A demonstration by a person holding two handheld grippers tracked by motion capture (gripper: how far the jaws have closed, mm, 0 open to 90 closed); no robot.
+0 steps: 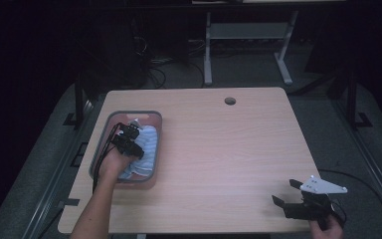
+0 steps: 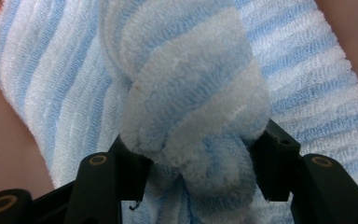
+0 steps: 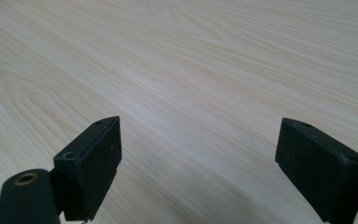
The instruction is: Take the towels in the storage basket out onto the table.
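Left hand-held gripper (image 1: 135,137) pinches the striped towel (image 2: 186,93) in the tray (image 1: 129,115); lift straight, slowly. Right hand-held gripper (image 1: 287,192) hovers spread over the desk (image 1: 229,144).

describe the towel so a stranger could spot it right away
On the wooden table, look to the left side for the grey-rimmed bin. Inside lies the towel, pinched by the left gripper. It is the one soft thing there: fluffy, with light blue and white stripes.
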